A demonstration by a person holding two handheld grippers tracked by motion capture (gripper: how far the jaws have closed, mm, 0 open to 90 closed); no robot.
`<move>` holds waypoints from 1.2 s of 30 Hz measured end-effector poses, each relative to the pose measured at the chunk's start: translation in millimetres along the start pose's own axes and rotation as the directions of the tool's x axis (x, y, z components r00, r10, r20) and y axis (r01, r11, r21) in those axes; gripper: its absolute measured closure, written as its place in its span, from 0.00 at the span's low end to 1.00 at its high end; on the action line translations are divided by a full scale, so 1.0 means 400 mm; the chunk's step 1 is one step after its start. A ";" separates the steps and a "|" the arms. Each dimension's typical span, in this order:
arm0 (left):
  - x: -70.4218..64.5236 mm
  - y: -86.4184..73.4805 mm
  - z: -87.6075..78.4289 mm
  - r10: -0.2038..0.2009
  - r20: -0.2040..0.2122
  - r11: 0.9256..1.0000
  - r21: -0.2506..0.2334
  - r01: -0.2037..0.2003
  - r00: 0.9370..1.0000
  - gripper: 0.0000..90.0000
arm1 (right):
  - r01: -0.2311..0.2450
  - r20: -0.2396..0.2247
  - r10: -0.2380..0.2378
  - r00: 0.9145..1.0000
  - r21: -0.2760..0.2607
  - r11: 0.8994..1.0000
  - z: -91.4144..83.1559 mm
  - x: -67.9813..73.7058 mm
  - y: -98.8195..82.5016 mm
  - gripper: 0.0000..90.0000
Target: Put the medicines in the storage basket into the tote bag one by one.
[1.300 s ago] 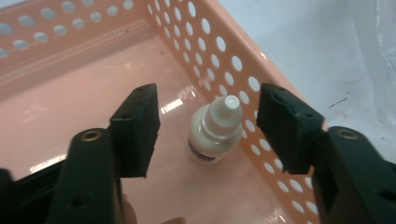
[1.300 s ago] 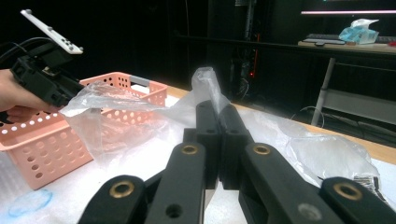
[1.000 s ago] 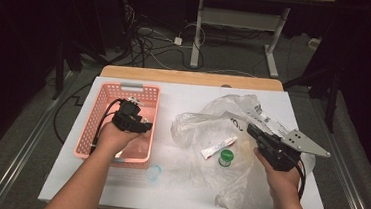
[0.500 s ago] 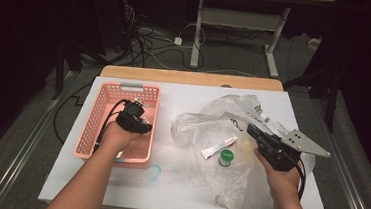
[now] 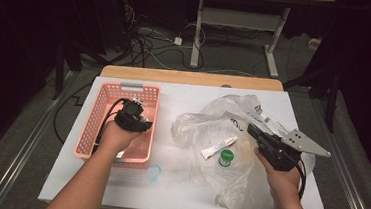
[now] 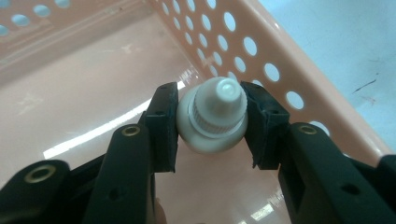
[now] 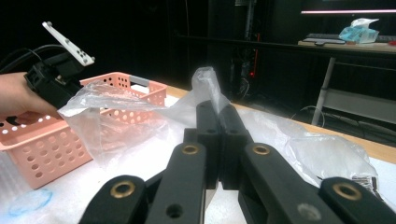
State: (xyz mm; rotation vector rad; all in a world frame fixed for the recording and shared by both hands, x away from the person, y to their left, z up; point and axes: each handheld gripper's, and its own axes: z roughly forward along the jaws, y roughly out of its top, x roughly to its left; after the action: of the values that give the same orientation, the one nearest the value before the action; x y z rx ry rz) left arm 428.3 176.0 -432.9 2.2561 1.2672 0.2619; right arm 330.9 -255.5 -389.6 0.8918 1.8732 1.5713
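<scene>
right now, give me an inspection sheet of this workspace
surface: white table, a faint blue ring mark near its front
job's things: white bottle cap-up between the left jaws, inside the pink basket; clear plastic bag on the table, a pinch of it lifted
clutter: white tube and green cap on the bag
grippers: left hand-held gripper has just been closing, pads on the bottle; right hand-held gripper shut on the bag
cables: one trails from each gripper; a tangle on the floor behind the table
surroundings: dark room, desk legs behind
</scene>
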 end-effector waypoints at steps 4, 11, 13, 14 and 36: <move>0.010 -0.005 -0.030 -0.025 0.000 0.999 -0.047 0.025 1.000 0.64 | 0.005 -0.010 -0.005 1.000 0.005 1.000 0.002 0.001 -0.001 1.00; -0.005 -0.016 -0.072 -0.013 -0.029 0.995 -0.103 0.010 0.999 0.64 | 0.009 -0.015 -0.009 1.000 0.005 1.000 0.002 0.005 0.002 1.00; -0.012 -0.020 -0.081 -0.007 -0.017 0.994 -0.113 0.005 1.000 0.64 | 0.010 -0.016 -0.010 1.000 0.005 1.000 0.002 0.005 0.003 1.00; -0.017 -0.022 -0.085 -0.005 -0.014 0.993 -0.118 0.003 1.000 0.64 | 0.011 -0.017 -0.011 1.000 0.003 1.000 0.002 0.005 0.003 1.00; -0.088 -0.173 -0.180 -0.007 -0.001 0.942 -0.337 0.006 1.000 0.64 | 0.013 -0.029 -0.013 1.000 -0.001 1.000 0.002 0.011 0.007 1.00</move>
State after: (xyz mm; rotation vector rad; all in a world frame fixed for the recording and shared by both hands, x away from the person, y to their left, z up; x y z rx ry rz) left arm 329.1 201.0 -406.7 1.9586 1.1327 0.4439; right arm 329.0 -251.4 -386.8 0.8597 1.8941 1.5853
